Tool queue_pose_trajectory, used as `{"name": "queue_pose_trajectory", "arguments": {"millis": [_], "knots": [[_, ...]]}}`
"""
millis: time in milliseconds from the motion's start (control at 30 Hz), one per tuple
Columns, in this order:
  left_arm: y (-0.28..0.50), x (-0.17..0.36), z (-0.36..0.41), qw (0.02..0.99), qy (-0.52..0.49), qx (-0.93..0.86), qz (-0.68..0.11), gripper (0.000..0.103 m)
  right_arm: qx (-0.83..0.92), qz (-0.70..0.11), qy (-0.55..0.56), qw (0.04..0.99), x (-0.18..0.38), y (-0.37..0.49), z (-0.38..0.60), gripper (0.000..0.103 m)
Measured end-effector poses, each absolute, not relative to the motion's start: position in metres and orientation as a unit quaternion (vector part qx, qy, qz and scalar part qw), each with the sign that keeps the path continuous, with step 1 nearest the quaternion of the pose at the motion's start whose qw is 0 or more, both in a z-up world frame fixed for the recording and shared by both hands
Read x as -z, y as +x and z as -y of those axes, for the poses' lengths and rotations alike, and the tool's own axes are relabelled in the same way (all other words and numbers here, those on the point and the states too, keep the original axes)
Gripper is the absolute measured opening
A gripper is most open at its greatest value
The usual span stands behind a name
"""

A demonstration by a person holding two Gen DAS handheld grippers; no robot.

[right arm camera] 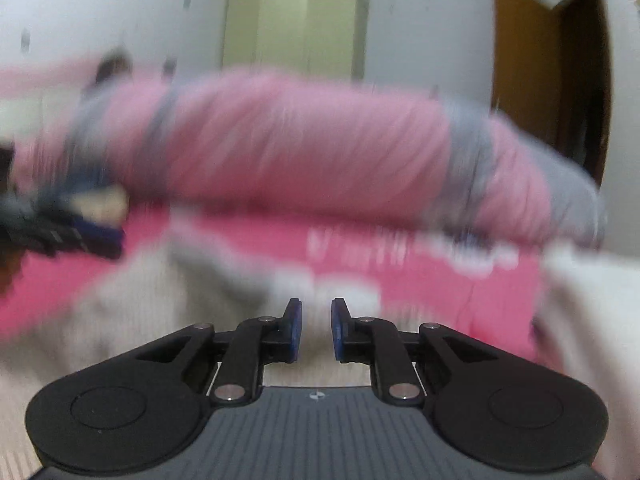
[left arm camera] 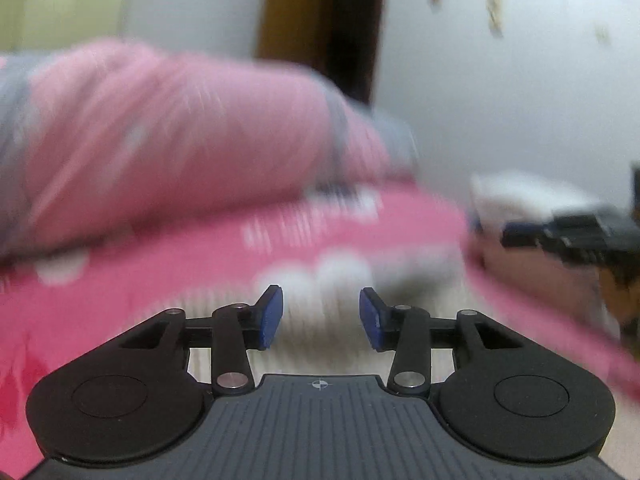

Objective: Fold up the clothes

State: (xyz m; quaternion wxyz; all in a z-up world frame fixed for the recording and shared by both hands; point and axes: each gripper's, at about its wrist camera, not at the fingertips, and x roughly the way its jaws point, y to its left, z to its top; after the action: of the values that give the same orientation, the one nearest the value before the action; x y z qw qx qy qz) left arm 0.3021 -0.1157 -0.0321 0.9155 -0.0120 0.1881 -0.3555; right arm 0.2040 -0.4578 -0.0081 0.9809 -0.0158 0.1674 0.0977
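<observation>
Cream knit garment [right arm camera: 168, 312] lies on the pink bedspread [left arm camera: 120, 288], directly under and ahead of both tongs, toward 12 o'clock. Left tongs [left arm camera: 321, 318] released wide, gripping nothing; right tongs [right arm camera: 316, 330] parted narrower, also empty. Frames are blurred, so you can't read its long axis or which hand is nearer.

Both views are heavily motion-smeared: the pink bedding [left arm camera: 168, 128] and far walls streak into mush, while each gripper's own body stays crisp up close. Light is soft, even indoor stuff, no hard shadows or glare. Fisheye bends the edges, with dark corners.
</observation>
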Motion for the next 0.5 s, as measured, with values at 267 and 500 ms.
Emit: {"name": "queue_pose_trajectory", "arguments": {"millis": [267, 500], "knots": [[0.331, 0.088, 0.200, 0.882, 0.095, 0.375, -0.267, 0.047, -0.114, -0.202, 0.012, 0.973, 0.055, 0.274, 0.435, 0.017], [0.300, 0.123, 0.205, 0.892, 0.170, 0.354, -0.223, 0.051, -0.111, -0.276, -0.028, 0.954, 0.116, 0.281, 0.416, 0.018]]}}
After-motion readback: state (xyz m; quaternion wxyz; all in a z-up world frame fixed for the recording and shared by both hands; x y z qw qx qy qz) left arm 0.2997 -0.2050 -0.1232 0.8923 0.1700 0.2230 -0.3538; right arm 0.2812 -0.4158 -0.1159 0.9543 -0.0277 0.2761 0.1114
